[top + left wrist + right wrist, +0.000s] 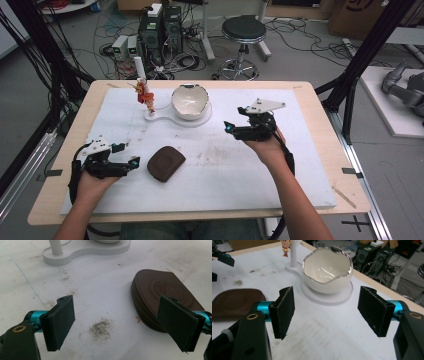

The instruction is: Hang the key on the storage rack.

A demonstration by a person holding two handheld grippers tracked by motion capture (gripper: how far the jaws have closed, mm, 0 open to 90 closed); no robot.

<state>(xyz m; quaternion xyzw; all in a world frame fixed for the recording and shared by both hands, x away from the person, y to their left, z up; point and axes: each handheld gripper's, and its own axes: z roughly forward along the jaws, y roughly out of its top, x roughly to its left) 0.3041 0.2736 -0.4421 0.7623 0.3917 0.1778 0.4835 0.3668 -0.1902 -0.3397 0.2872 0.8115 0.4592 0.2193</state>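
High view puts your left gripper (pixel 131 155) at the lower left of the frame, low over the white mat (pixel 300 185), with its jaws spread and nothing between them. Just to its right, near the centre of the frame, lies the brown zip pouch (pixel 166 163), flat on the mat and apart from both grippers. Your right gripper (pixel 234 120) sits right of centre, pointing toward the left of the frame, jaws spread and empty.

At the upper middle of the frame you have a white stand (pixel 181 119) that carries a white bowl with a jagged silver rim (pixel 190 101) on its right part and a white post (pixel 141 75) on its left part. A small red and yellow figure (pixel 144 93) hangs at the post.

Left gripper view shows your two black pads well apart. The pouch (pixel 160 292) lies at the right of that frame, its zip edge facing the centre, and the right-hand pad overlaps its near corner in the picture; whether they touch you cannot tell. The stand's edge (pixel 85 253) runs along the top.

Right gripper view shows your pads wide apart with bare mat between them. The bowl (pixel 327 270) stands beyond them at upper centre, and the pouch (pixel 235 301) lies at the left edge.
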